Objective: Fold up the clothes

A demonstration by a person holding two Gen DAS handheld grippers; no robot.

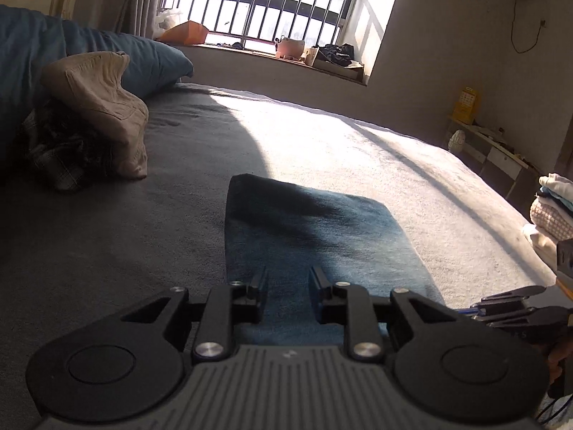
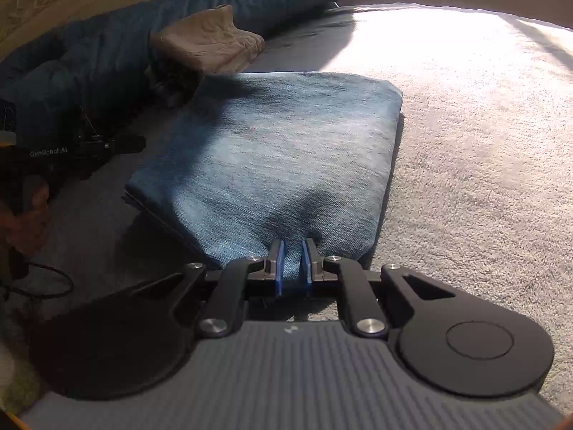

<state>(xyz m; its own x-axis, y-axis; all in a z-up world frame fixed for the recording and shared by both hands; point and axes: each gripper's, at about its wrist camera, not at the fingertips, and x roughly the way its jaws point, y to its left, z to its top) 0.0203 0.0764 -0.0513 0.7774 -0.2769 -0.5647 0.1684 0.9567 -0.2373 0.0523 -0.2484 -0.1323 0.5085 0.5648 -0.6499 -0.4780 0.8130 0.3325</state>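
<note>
Jeans: a blue denim piece [image 2: 272, 150], folded into a thick rectangle, flat on the bed [image 2: 465, 143], centre frame in both views.
Right gripper [image 2: 293, 263]: blue-padded fingers [image 2: 280, 268] pinching the near edge of the jeans, a small tuck of denim caught between them.
Left gripper [image 1: 288, 281]: fingers spread, nothing between them, low over the jeans' near end, bottom centre of the left view.
Stage: the fold looks tidy, so this fits either a further fold about to be made or the finished bundle about to be moved off. Can't call it.
Risk: only one edge is pinched, and I'd judge the grip shallow. Lift from there and the heavy layers could slide apart and the fold fall open.
Risk two: dragging on the fuzzy cover could rumple the bottom layer.
Other clothes: a beige folded piece [image 1: 104, 107] leaning on dark cloth, upper left; a pale stack [image 1: 553, 211] cut off at the right edge.
Hard to see: how many layers the right fingers hold; the jeans' near edge, hidden under both grippers; glare washes out the far bed.
</note>
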